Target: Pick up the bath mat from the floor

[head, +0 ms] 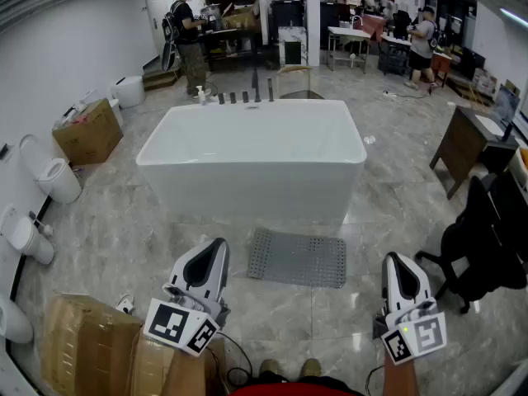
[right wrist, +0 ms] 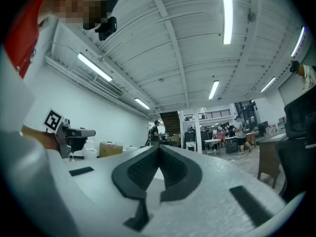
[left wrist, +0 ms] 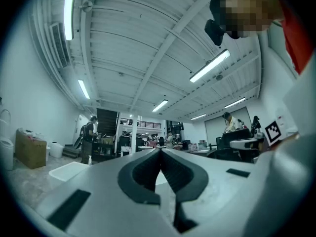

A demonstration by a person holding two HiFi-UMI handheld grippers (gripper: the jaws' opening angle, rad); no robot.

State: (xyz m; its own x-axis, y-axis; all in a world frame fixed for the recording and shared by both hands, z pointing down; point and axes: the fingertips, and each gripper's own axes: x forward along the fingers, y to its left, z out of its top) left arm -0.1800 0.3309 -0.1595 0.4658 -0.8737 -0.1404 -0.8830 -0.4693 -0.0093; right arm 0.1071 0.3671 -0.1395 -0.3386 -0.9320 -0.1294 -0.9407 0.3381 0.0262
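Observation:
A grey perforated bath mat [head: 298, 258] lies flat on the marble floor just in front of the white bathtub [head: 252, 157]. My left gripper [head: 219, 245] is held up near my body, left of the mat and above the floor, jaws shut with nothing in them. My right gripper [head: 392, 261] hangs right of the mat, also shut and empty. In the left gripper view the gripper [left wrist: 160, 150] points level across the room, pads closed together. The right gripper view shows the same for that gripper [right wrist: 159, 147]. The mat is out of sight in both gripper views.
Cardboard boxes [head: 89, 346] sit at my lower left, toilets [head: 51, 176] line the left wall. A black office chair [head: 483, 242] stands at the right, a dark wooden cabinet [head: 464, 143] behind it. People [head: 188, 38] work at benches in the back.

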